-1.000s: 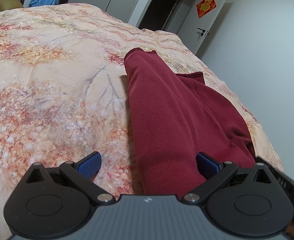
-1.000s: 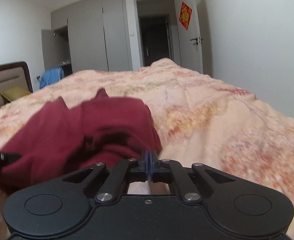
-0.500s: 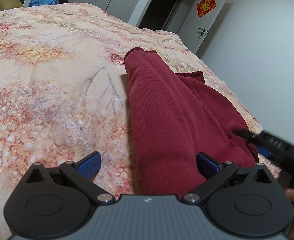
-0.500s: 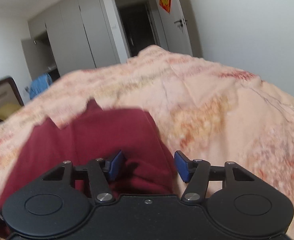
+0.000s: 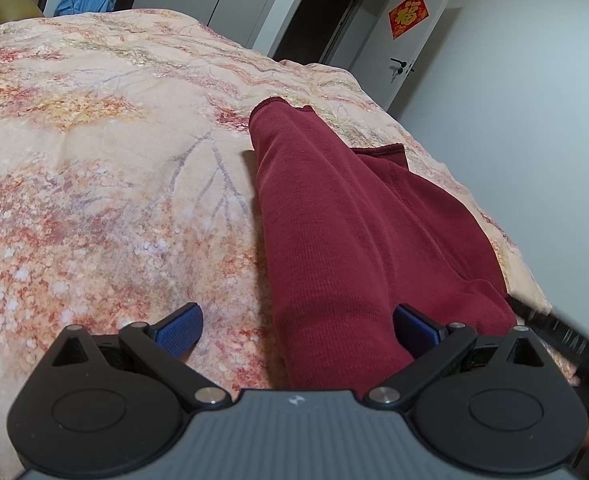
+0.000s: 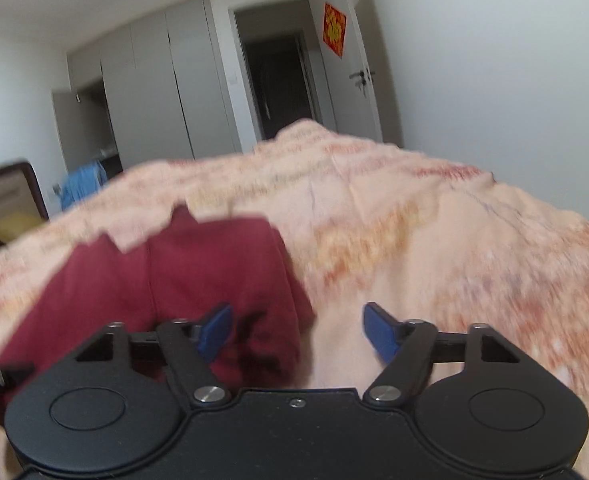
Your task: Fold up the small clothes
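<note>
Broadly, the bed's floral quilt [image 5: 94, 184] fills both views, and on it lies the one garment in sight, a dark red knit garment [image 5: 334, 240], near the quilt's right-hand edge in the left wrist view. It appears to be lengthwise doubled already, one long panel laid over another whose hem peeks out at the far right, so the first fold looks done, while the shortening folds across its length look still to come. The right wrist view is smeared by motion, so the exact lie of the near end is hard to read there. The left gripper [image 5: 294, 328] has its jaws spread wide, the garment's near end lying between the blue pads without either pressing on it. The right gripper [image 6: 298, 328] has just been opening its jaws and now stands released; only the garment's corner lies between the pads, unpinched, with the quilt beneath. Nothing is gripped by either tool.
</note>
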